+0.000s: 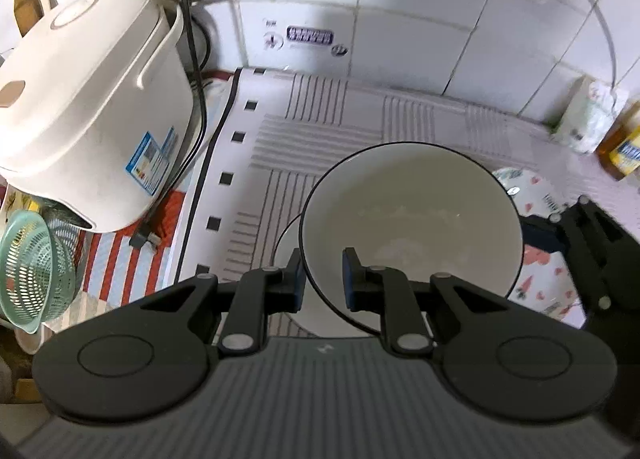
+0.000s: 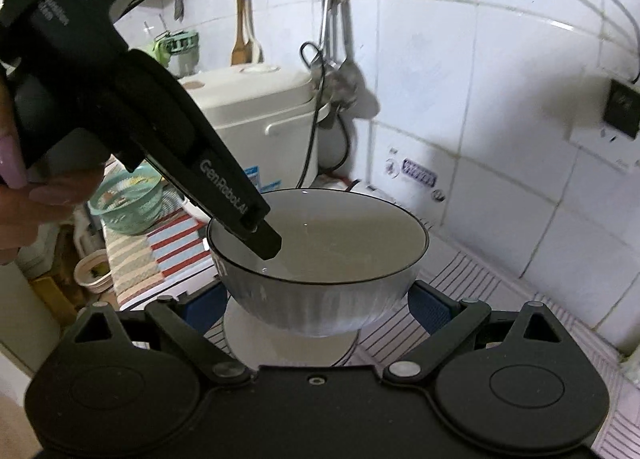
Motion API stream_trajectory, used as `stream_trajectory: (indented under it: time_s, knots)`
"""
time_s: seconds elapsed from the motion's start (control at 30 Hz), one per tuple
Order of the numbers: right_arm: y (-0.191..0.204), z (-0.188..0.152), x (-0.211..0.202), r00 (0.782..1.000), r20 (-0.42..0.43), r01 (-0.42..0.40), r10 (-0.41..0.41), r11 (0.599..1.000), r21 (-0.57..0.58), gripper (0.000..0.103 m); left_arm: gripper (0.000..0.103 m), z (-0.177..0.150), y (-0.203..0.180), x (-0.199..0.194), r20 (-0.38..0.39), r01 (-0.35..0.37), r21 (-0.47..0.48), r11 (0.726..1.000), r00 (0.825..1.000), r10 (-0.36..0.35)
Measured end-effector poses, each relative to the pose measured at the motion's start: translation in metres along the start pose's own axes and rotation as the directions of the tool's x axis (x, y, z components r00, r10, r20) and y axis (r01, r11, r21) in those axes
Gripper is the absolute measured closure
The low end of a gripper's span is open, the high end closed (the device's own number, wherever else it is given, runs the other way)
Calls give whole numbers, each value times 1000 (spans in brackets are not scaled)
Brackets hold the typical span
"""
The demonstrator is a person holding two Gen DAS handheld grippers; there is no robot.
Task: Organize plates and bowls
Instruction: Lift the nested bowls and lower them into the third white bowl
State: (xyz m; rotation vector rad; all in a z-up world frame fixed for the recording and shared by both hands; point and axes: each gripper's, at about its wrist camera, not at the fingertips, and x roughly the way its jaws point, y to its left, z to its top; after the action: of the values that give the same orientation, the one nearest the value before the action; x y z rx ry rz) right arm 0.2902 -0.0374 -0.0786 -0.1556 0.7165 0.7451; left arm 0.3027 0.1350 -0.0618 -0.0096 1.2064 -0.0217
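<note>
At the far left of the left wrist view a mint-green colander [image 1: 30, 271] sits beside a white rice cooker [image 1: 92, 107], whose black cord [image 1: 192, 71] trails down toward the striped cloth; both are well apart from the work and need no attention.

Moving right, the left claw [image 1: 323, 279] straddles the near rim of the white black-rimmed bowl [image 1: 412, 235]: one blue pad [image 1: 298, 279] sits outside the wall, the other inside, with a gap showing at the inner pad, so I cannot tell if the pinch is firm. The bowl appears tilted and raised just above a white plate [image 1: 286, 247] lying on the patterned mat [image 1: 320, 131] on the counter.

In the right wrist view the right claw [image 2: 320, 309] is spread wide, its pads flanking the bowl's lower body [image 2: 320, 299] without clearly touching it, gripping nothing.

To do this step well, I would judge: keep the rim pinch tight, lower the bowl level and centred over the plate [image 2: 288, 347], let the right claw steady the sides, and release only once the foot rests flat.
</note>
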Motion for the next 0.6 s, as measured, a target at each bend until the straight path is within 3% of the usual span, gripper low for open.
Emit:
stream_trajectory:
  time_s: [0.23,0.37,0.6]
  knots:
    - [6,-9,28,996,-82,-41,37,998,-57,4,87,-3,14,29,-82,-30,-40,999,996,27]
    - [10,-14,43,993,-110,-60,50,994,-89,4,87,-6,9,38,-104,-72,4,997,992,72]
    - [17,-19,53,989,-148,-42,21,989,-141,4,84,-6,8,49,-138,-86,7,996,987,86]
